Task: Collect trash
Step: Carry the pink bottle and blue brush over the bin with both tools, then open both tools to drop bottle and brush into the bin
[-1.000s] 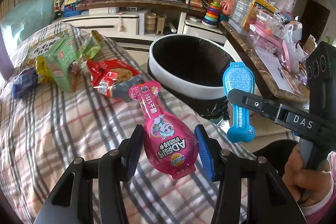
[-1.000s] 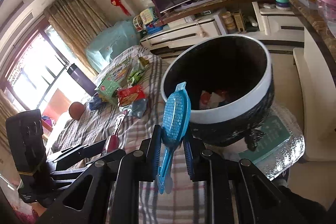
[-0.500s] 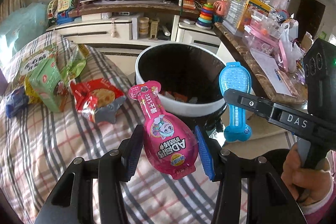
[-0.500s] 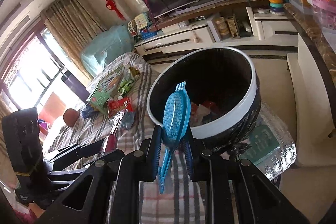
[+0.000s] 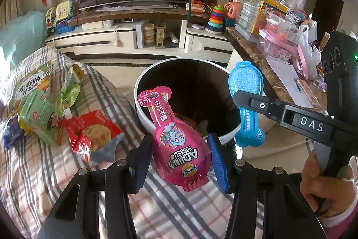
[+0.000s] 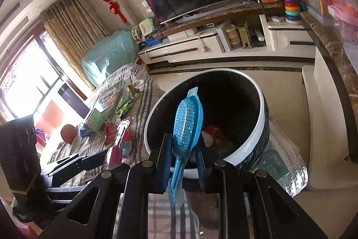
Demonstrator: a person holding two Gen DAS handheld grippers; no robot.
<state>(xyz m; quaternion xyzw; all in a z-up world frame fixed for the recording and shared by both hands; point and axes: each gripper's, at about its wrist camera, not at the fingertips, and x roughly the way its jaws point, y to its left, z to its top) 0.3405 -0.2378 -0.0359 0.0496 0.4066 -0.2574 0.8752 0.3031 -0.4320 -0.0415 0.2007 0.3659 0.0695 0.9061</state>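
My left gripper (image 5: 179,156) is shut on a pink spoon-shaped snack packet (image 5: 179,145), whose narrow end reaches over the near rim of a round white-rimmed trash bin (image 5: 143,115) with a black liner. My right gripper (image 6: 184,157) is shut on a blue spoon-shaped packet (image 6: 188,122), held edge-on above the bin's (image 6: 264,124) near rim. In the left wrist view the blue packet (image 5: 246,86) and the right gripper (image 5: 241,96) hang over the bin's right side. Some trash lies at the bin's bottom.
A red snack bag (image 5: 94,136), green packets (image 5: 42,115) and a flat box (image 5: 31,82) lie on the plaid-covered seat (image 5: 33,171) to the left. A TV cabinet (image 5: 125,37) stands behind the bin, a cluttered marble counter (image 5: 257,53) to the right.
Both grippers moved toward the bin with their packets still held. The bin's opening now sits closer and lower in both views, showing trash inside.
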